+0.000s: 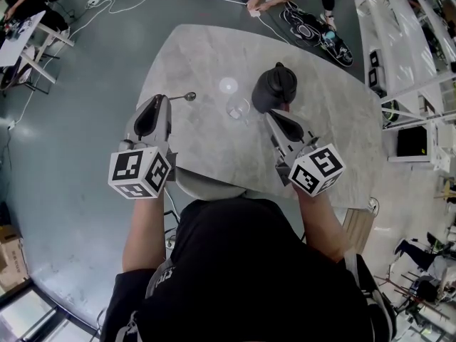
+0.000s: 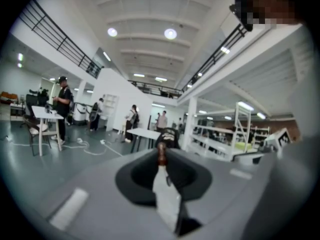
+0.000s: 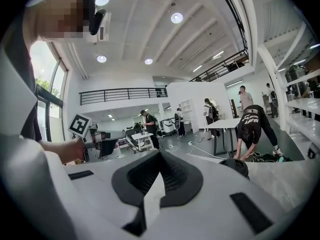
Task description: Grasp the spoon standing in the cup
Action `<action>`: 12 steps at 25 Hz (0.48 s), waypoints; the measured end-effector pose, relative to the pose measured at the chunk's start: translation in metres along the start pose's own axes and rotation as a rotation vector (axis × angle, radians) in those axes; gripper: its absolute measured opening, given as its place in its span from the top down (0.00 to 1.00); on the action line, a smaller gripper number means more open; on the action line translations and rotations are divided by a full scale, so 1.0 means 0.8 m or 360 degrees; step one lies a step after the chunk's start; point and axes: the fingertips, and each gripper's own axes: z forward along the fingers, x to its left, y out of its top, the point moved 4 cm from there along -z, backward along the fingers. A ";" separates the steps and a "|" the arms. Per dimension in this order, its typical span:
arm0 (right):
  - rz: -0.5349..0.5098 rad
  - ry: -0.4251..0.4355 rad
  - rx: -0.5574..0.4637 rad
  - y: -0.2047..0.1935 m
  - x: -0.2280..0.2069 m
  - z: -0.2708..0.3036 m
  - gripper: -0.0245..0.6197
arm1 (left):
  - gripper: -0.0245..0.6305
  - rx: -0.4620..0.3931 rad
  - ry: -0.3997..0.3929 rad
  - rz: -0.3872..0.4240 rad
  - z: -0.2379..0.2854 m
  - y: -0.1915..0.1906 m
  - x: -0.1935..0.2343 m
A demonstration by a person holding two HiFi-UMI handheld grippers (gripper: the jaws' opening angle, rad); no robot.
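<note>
Over the left part of the pale marbled worktop (image 1: 214,148), the left gripper (image 1: 166,100) has its jaws clamped on the spoon (image 1: 189,96). The spoon's bowl points toward the glass cup (image 1: 239,108) but is outside it. Only the left gripper view shows the thin handle pinched at the jaw tips. The right gripper (image 1: 271,114) has its jaws together on nothing, just beside a black kettle (image 1: 275,86). Cables (image 1: 107,6) trail across the grey floor (image 1: 71,155) of a high hall, where a person (image 3: 255,126) bends down.
</note>
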 end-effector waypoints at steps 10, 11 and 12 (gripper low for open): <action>-0.0016 0.0004 0.0002 0.001 -0.001 0.004 0.98 | 0.89 0.0018 -0.0005 0.0018 0.007 -0.003 -0.004; -0.0015 0.0002 0.0001 0.002 -0.001 0.005 0.98 | 0.89 0.0019 -0.0008 0.0018 0.007 -0.003 -0.003; -0.0014 0.0001 0.0000 0.003 -0.001 0.006 0.98 | 0.89 0.0019 -0.0011 0.0018 0.008 -0.002 -0.003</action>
